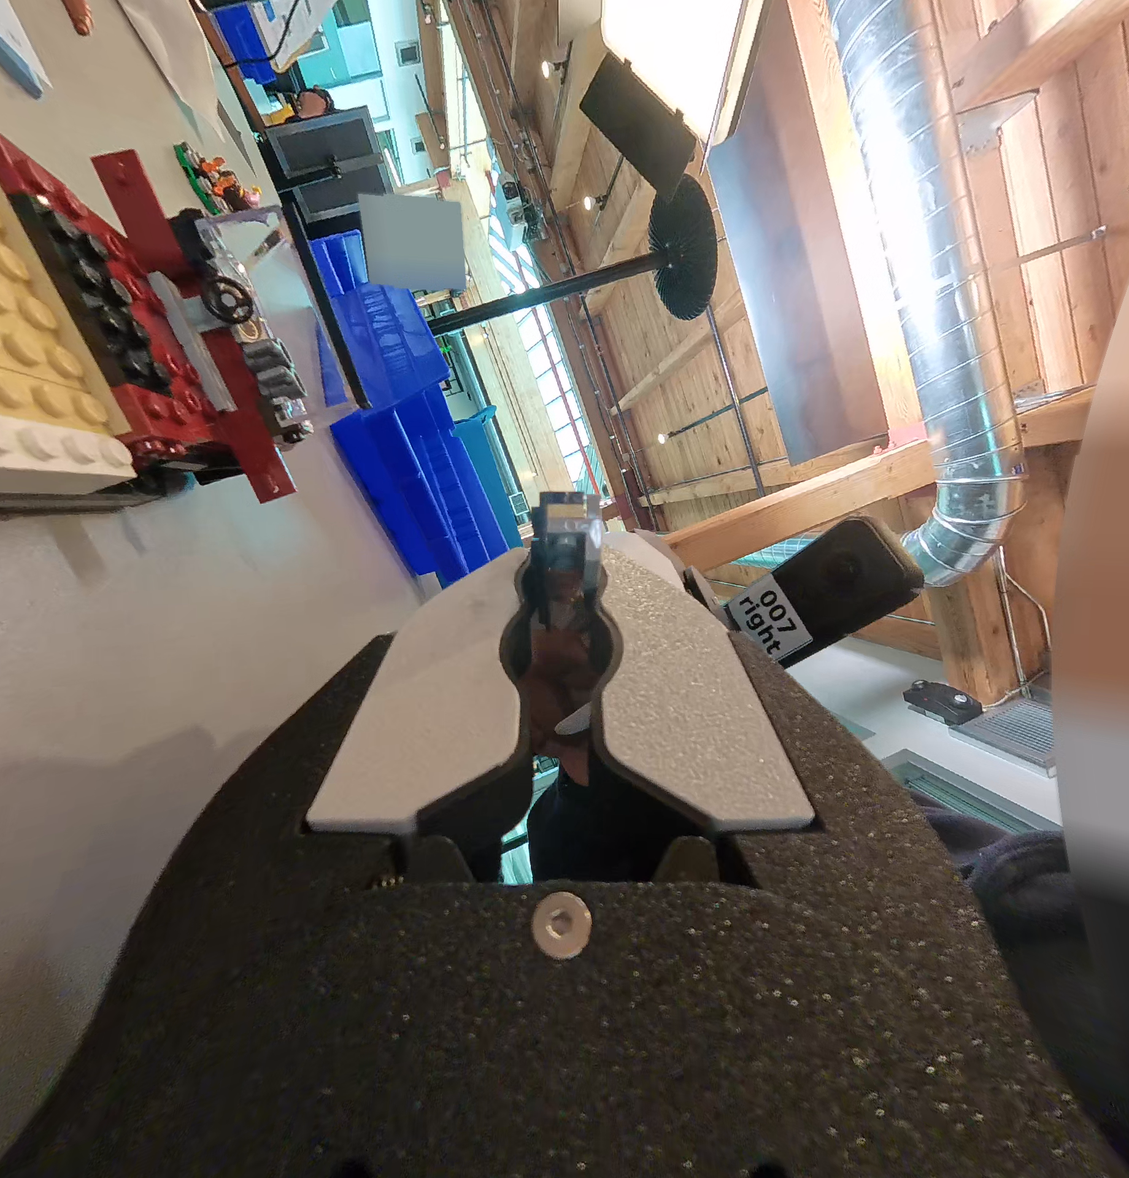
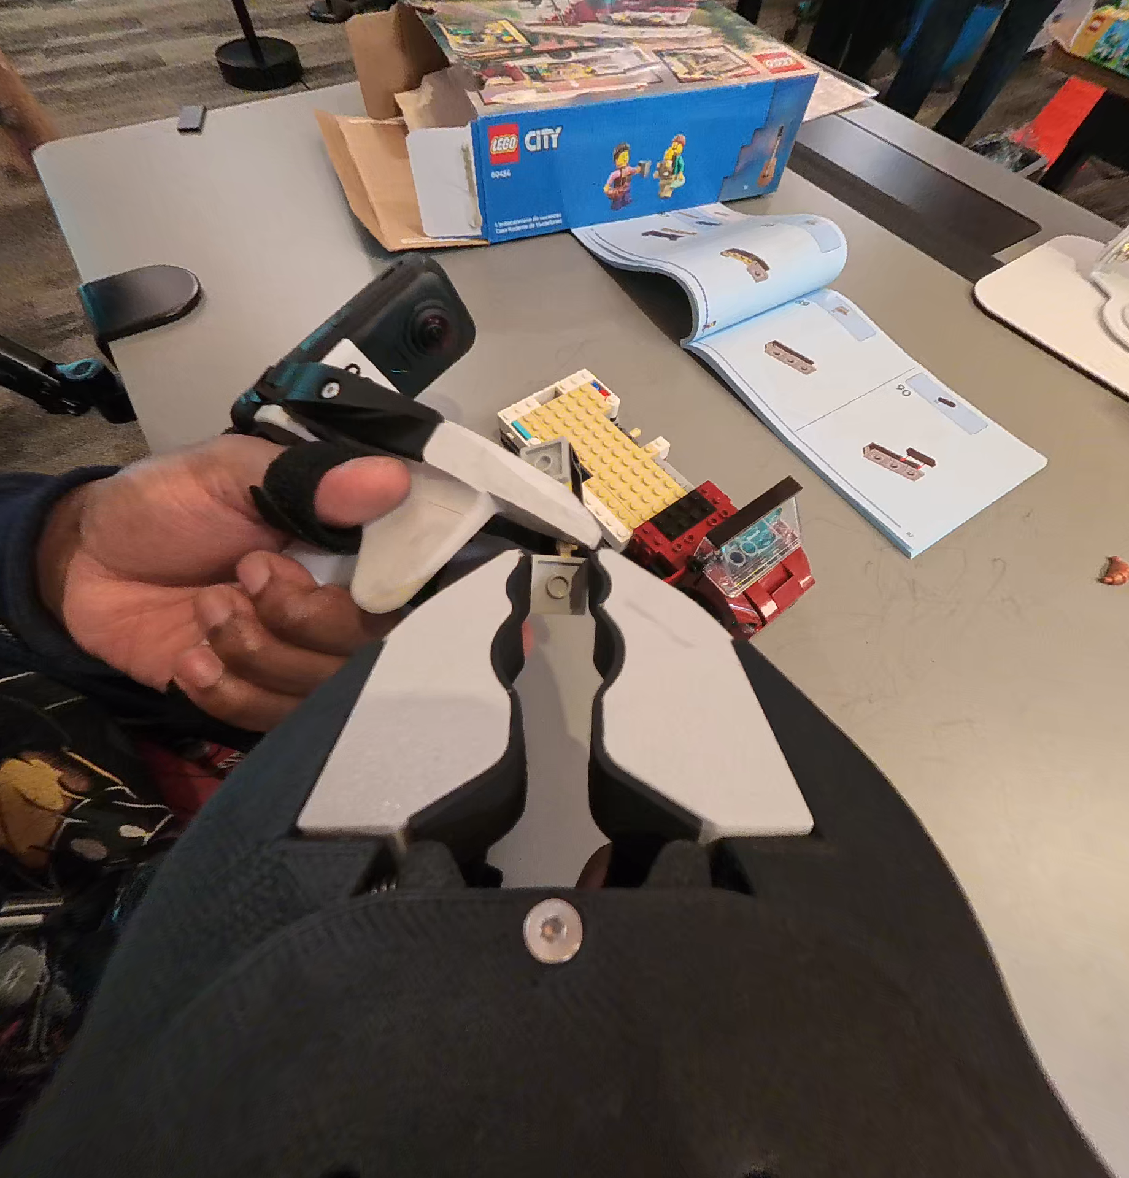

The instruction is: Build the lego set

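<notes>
My right gripper [image 2: 557, 564] is shut on a small grey brick piece [image 2: 555, 585] with one stud facing the camera, held above the table. My left gripper [image 1: 565, 561] is held by a hand and comes in from the left in the right wrist view [image 2: 584, 538]. It is shut on the top end of the same small piece [image 1: 568, 529], where a tan and black part shows. A brick vehicle [image 2: 638, 472] with tan plates, a dark red front and a clear windscreen stands on the grey table [image 2: 868, 701] just behind both grippers. It also shows in the left wrist view [image 1: 71, 331].
An opened blue toy box [image 2: 613, 153] lies at the back, with an open instruction booklet [image 2: 804, 357] to its right. A white board [image 2: 1053, 306] is at the far right and a small brown piece [image 2: 1116, 569] lies on the table. Blue bins [image 1: 415, 459] stand beyond the table.
</notes>
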`<act>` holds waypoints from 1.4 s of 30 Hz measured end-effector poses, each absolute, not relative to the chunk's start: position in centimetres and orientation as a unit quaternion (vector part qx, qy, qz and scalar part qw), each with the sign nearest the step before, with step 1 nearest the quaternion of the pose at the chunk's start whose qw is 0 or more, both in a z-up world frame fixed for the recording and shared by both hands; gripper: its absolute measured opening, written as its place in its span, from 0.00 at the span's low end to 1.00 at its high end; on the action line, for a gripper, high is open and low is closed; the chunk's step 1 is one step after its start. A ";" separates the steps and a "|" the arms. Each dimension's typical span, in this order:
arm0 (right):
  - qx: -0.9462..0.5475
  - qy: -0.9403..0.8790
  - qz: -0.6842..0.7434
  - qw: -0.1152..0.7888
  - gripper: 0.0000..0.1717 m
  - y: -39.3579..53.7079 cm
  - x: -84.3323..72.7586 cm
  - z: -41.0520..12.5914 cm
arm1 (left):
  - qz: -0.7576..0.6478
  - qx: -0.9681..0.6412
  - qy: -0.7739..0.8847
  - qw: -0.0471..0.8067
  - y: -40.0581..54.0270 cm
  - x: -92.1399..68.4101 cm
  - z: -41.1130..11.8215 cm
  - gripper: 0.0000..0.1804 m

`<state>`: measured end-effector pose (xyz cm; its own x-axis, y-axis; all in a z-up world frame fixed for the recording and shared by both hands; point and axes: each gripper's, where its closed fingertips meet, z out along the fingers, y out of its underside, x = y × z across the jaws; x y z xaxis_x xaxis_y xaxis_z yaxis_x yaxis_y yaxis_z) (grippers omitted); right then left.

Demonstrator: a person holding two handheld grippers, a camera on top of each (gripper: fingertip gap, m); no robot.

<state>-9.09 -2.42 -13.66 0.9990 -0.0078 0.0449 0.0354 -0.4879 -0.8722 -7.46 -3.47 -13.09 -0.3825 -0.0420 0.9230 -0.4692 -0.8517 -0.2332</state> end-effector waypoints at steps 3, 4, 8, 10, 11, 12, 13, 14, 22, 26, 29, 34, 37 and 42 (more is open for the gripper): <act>-0.862 -0.008 -0.033 0.505 0.10 -2.3 -9.0 -13.8 | 0.796 0.541 -0.236 0.136 -3.5 -7.4 -13.1 0.08; -0.862 -0.011 -0.041 0.504 0.10 -2.3 -8.9 -13.9 | 0.795 0.542 -0.238 0.135 -3.5 -7.4 -13.2 0.08; -0.865 -0.033 -0.081 0.494 0.10 -2.2 -8.7 -14.1 | 0.790 0.547 -0.244 0.131 -3.6 -7.3 -13.3 0.11; -0.872 -0.050 -0.100 0.477 0.10 -2.2 -8.6 -14.5 | 0.787 0.548 -0.252 0.127 -3.6 -7.2 -13.3 0.15; -0.875 -0.057 -0.111 0.467 0.10 -2.3 -8.4 -14.8 | 0.785 0.548 -0.259 0.125 -3.8 -7.2 -13.3 0.18; -0.876 -0.062 -0.120 0.463 0.10 -2.3 -8.3 -15.0 | 0.784 0.548 -0.266 0.122 -3.9 -7.2 -13.3 0.20; -0.876 -0.066 -0.124 0.461 0.10 -2.2 -8.2 -15.0 | 0.783 0.547 -0.273 0.118 -4.0 -7.2 -13.3 0.21; -0.876 -0.068 -0.126 0.461 0.10 -2.2 -8.2 -15.0 | 0.783 0.545 -0.278 0.113 -4.0 -7.2 -13.2 0.21; -0.879 -0.084 -0.124 0.452 0.10 -2.2 -7.9 -14.9 | 0.788 0.523 -0.311 0.097 -4.1 -7.5 -12.6 0.28; -0.880 -0.090 -0.117 0.452 0.10 -2.1 -7.9 -14.8 | 0.800 0.509 -0.295 0.118 -3.9 -7.6 -12.2 0.29; -0.881 -0.092 -0.117 0.450 0.10 -2.1 -7.8 -14.8 | 0.814 0.497 -0.270 0.132 -3.2 -7.6 -11.9 0.28; -0.881 -0.100 -0.127 0.445 0.10 -1.9 -7.8 -14.9 | 0.824 0.492 -0.242 0.144 -2.6 -7.5 -11.7 0.27; -0.880 -0.103 -0.134 0.444 0.10 -1.8 -7.8 -14.9 | 0.828 0.492 -0.228 0.143 -2.1 -7.4 -11.7 0.23; -0.868 -0.097 -0.144 0.466 0.10 -1.3 -8.0 -13.8 | 0.828 0.499 -0.208 0.150 -1.7 -7.3 -12.0 0.23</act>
<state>-8.00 -1.27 -13.84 0.9397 0.0348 0.3403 0.3029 -0.5468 -0.7806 -7.27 -1.74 -12.00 -0.4574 0.0407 0.8883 -0.4555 -0.8687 -0.1948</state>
